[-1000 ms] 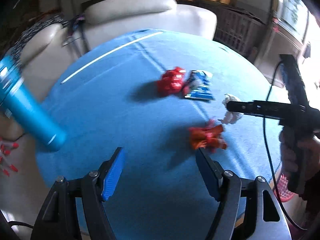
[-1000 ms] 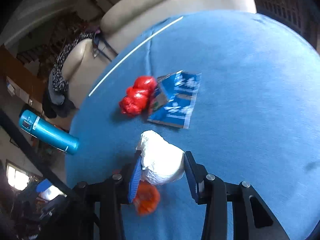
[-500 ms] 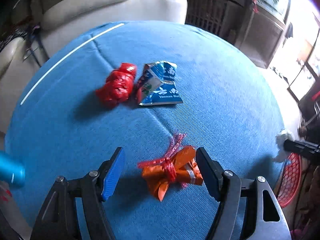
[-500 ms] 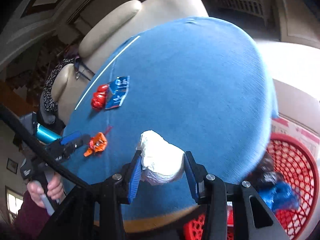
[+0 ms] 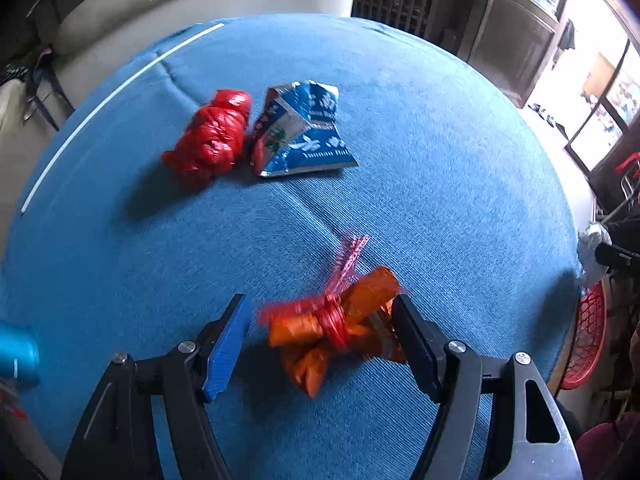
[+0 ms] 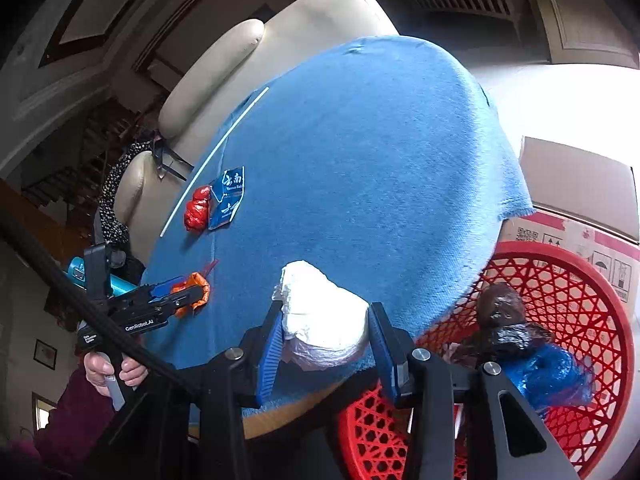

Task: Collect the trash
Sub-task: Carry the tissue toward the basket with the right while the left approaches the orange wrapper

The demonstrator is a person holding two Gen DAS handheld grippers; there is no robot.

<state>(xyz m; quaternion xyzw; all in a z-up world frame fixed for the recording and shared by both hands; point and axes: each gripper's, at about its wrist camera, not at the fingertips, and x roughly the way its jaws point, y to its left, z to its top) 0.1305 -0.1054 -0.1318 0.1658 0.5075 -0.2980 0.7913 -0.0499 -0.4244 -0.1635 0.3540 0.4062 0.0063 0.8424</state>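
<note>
Table [image 5: 400, 208], blue cloth: trash awaiting pickup.
Basket [image 6: 580, 280], red, at table edge (part filled).
Right gripper [image 6: 322, 332]: clamps white wad [image 6: 320, 316], now carried from mid-table to the edge beside the basket.
Left gripper [image 5: 320, 332]: jaws wide, now straddling orange wrapper [image 5: 336, 324]; previously short of it.

Left wrist view: fisheye looks steeply down along its 2 fingers at the blue tablecloth [image 5: 420, 184], close in, with the orange wrapper [image 5: 340, 324] between the fingers at lower centre and the cream sofa [image 5: 208, 12] along the top edge. Right wrist view: sits lower and nearer the table's edge, facing across the cloth toward the same sofa, with the red basket [image 6: 580, 280] at lower right. Both views share the cloth, orange wrapper, red bag [image 5: 212, 136] and blue packet [image 5: 304, 132].
</note>
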